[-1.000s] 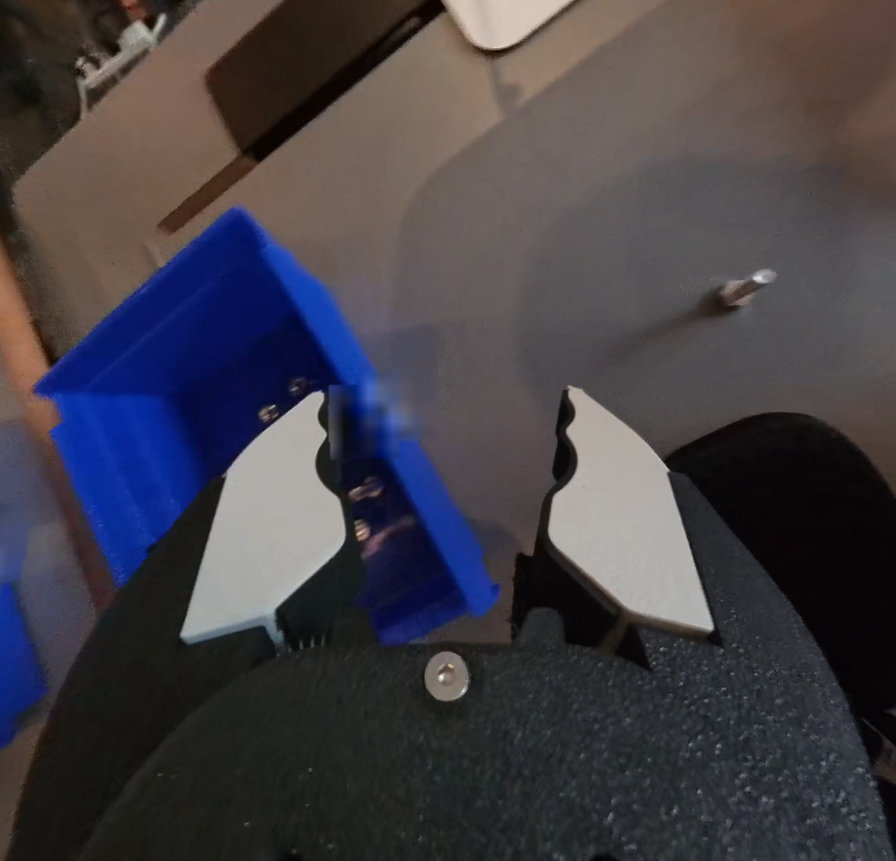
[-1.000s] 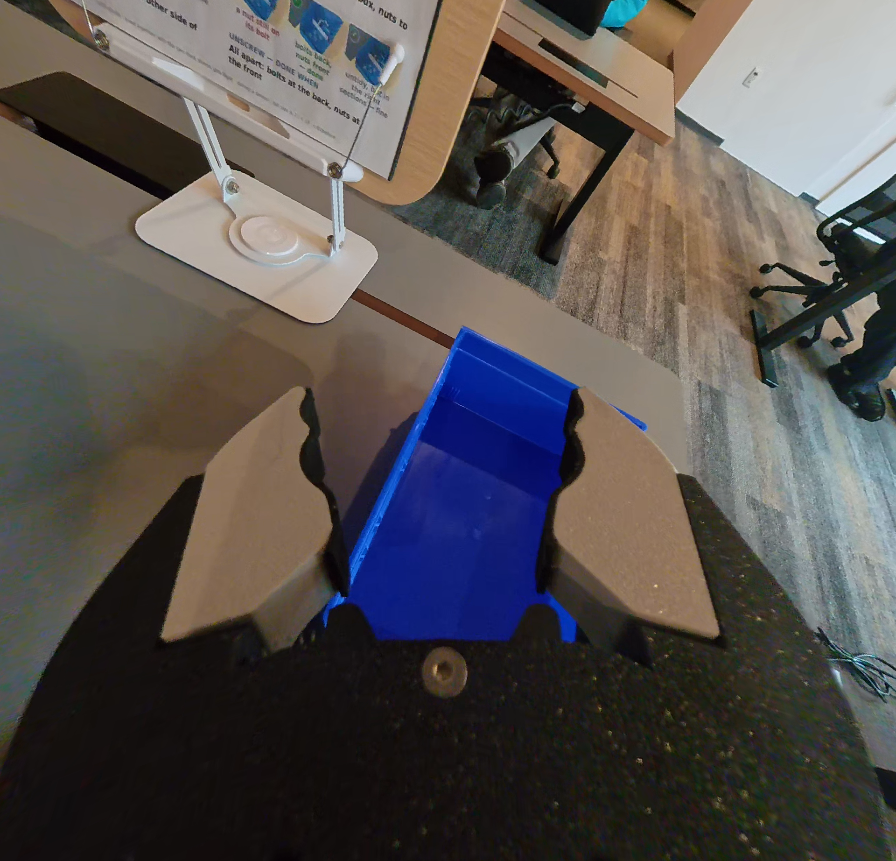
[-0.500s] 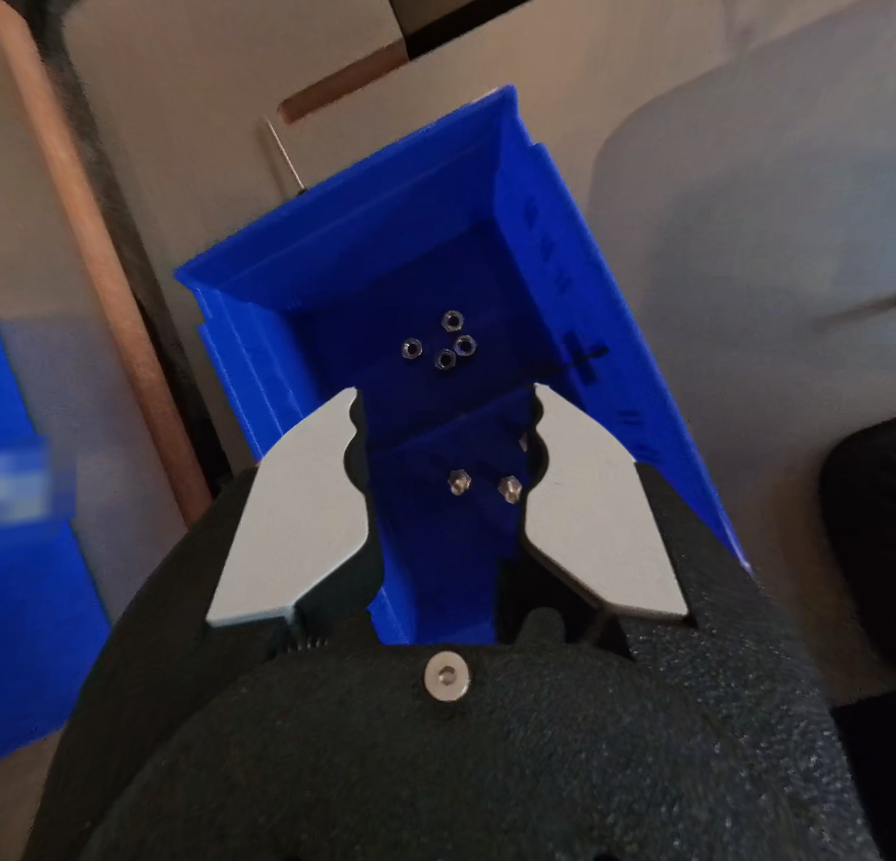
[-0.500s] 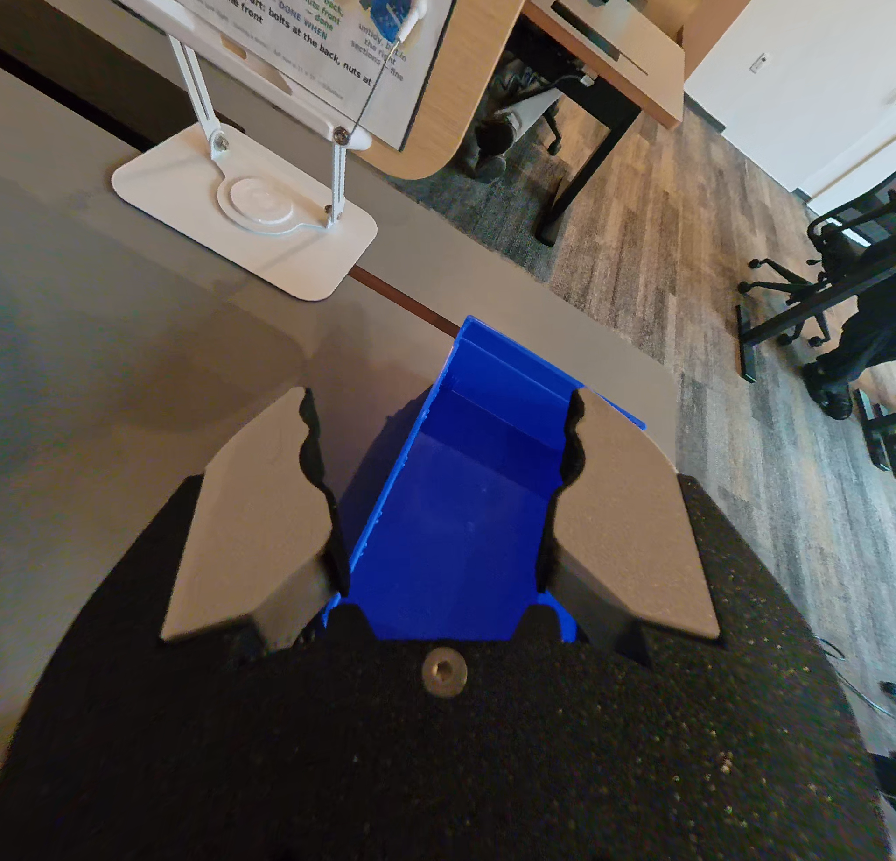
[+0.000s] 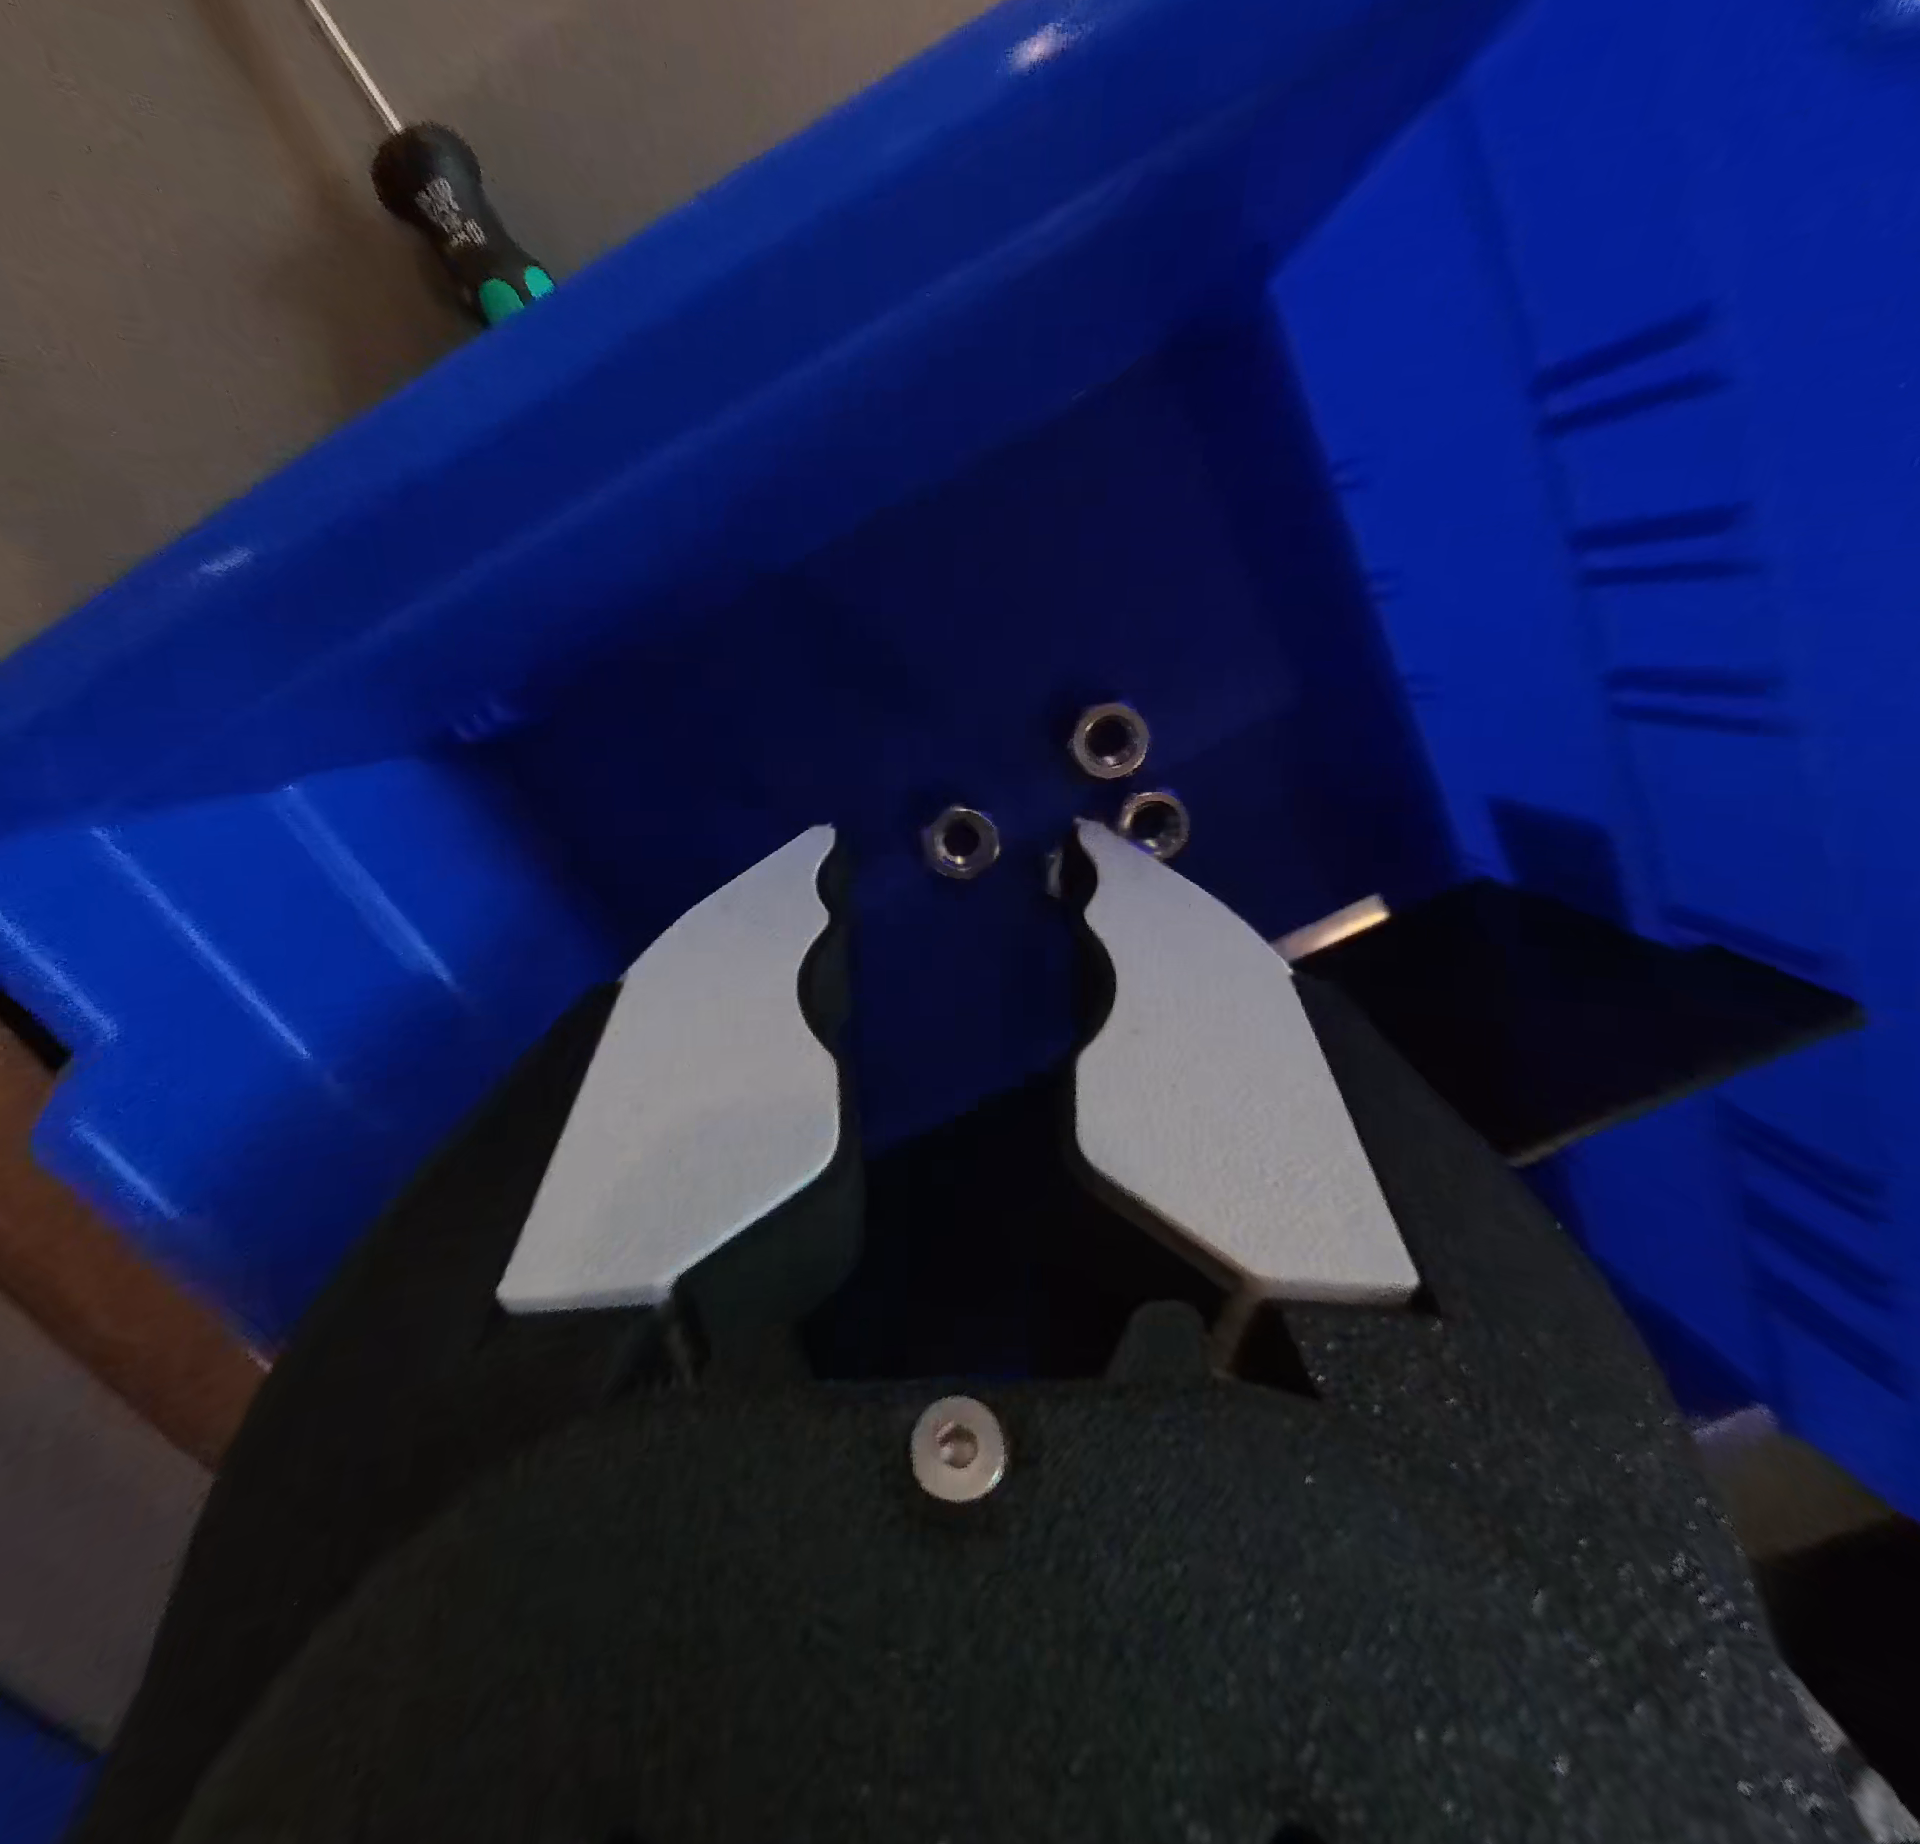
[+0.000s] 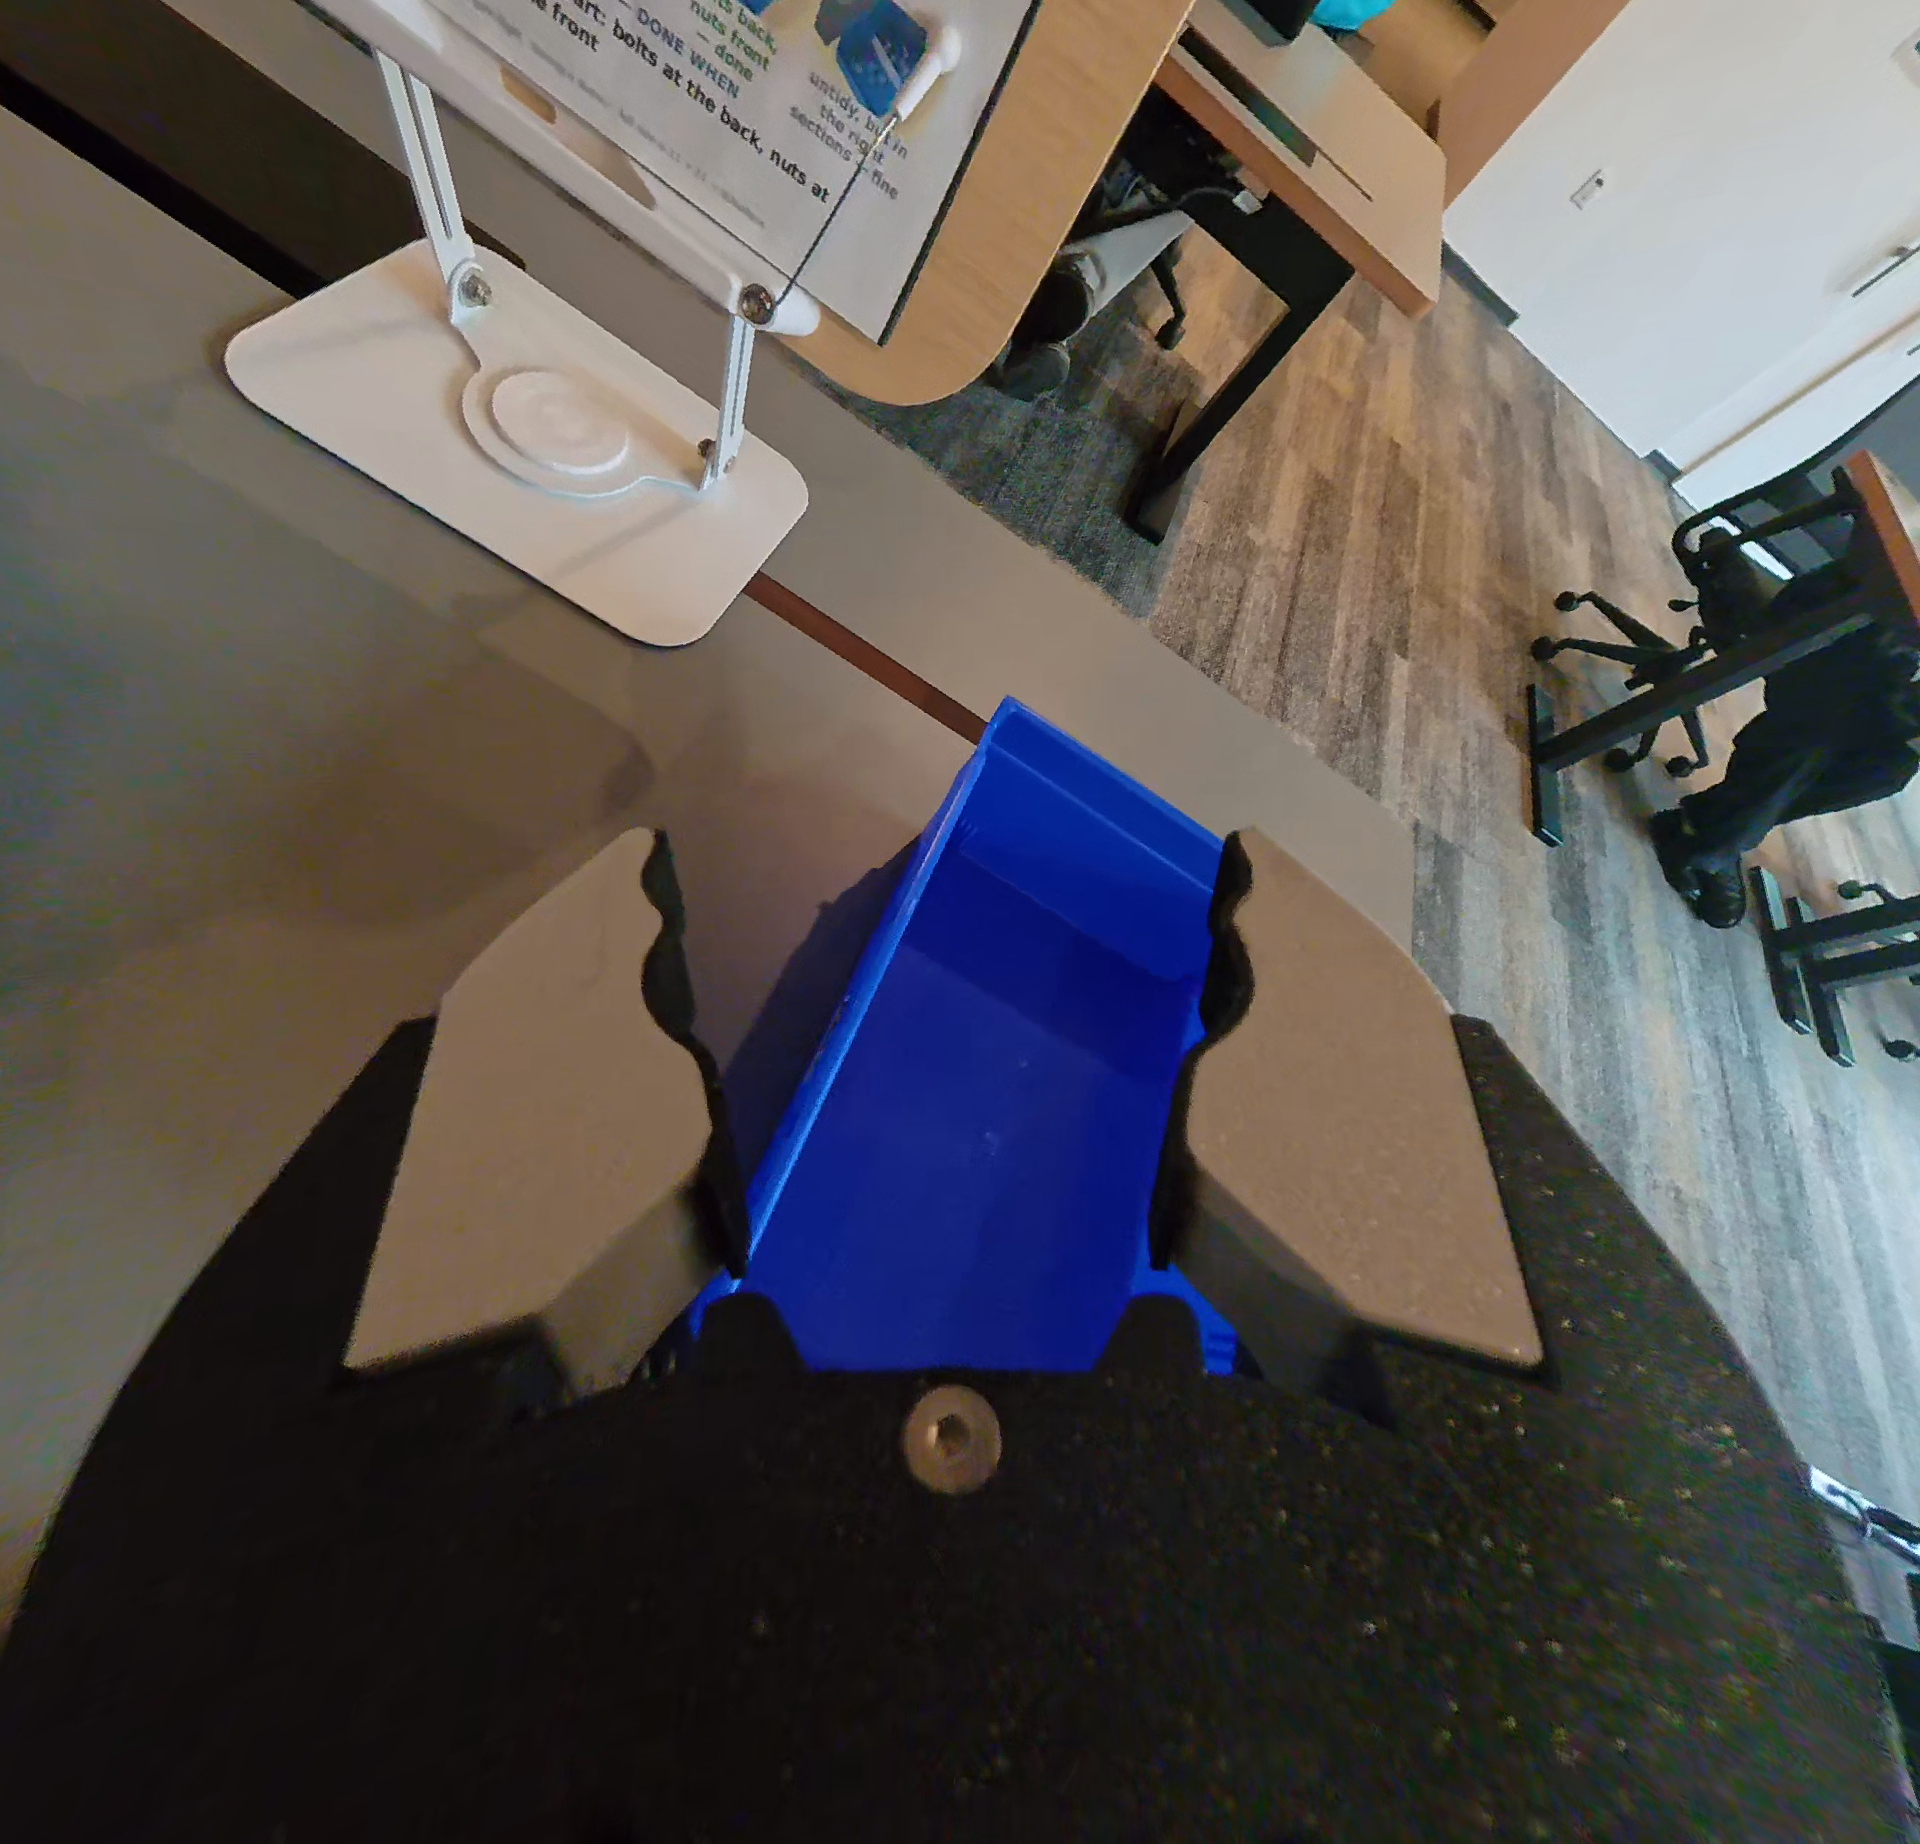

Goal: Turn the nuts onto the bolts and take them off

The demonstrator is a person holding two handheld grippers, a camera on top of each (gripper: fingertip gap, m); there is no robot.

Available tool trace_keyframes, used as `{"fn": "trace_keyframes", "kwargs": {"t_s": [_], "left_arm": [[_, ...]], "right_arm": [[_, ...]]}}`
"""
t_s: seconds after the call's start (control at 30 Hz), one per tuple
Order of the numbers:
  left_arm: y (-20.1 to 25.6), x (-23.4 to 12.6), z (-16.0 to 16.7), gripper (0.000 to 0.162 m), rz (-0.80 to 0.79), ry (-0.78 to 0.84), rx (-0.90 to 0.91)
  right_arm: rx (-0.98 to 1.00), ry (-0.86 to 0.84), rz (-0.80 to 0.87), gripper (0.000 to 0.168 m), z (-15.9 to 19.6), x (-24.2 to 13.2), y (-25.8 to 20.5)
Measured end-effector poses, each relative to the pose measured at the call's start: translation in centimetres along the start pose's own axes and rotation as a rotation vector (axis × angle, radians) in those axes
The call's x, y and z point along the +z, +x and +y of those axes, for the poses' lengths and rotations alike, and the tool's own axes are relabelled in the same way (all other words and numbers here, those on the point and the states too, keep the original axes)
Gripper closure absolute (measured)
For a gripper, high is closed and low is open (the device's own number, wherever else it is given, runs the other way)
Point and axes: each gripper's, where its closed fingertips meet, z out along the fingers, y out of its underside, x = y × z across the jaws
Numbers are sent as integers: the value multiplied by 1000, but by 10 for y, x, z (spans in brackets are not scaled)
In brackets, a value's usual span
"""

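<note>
An office: wood-topped desks, black wheeled chairs on grey plank flooring, white walls far right.

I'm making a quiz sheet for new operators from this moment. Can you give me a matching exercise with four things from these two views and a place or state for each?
Things:
1. left claw
2. right claw
3. nuts
4. screwdriver

Places or states:
A. lying on the floor of a blue bin
B. on the table outside the bin, behind its wall
C. open, tips down inside the bin close to the nuts
D. open, above a second blue bin in which nothing shows

Pairs: 1-C, 2-D, 3-A, 4-B
</note>
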Motion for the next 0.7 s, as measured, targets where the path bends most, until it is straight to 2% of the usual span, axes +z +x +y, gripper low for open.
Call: {"fn": "trace_keyframes", "kwargs": {"t_s": [0.3,0.7], "left_arm": [[-3,26,11,122,21,-119,20],[-6,33,17,127,23,-189,36]], "right_arm": [[-1,-7,15,72,2,-1,3],[-7,-11,22,72,2,-2,4]]}}
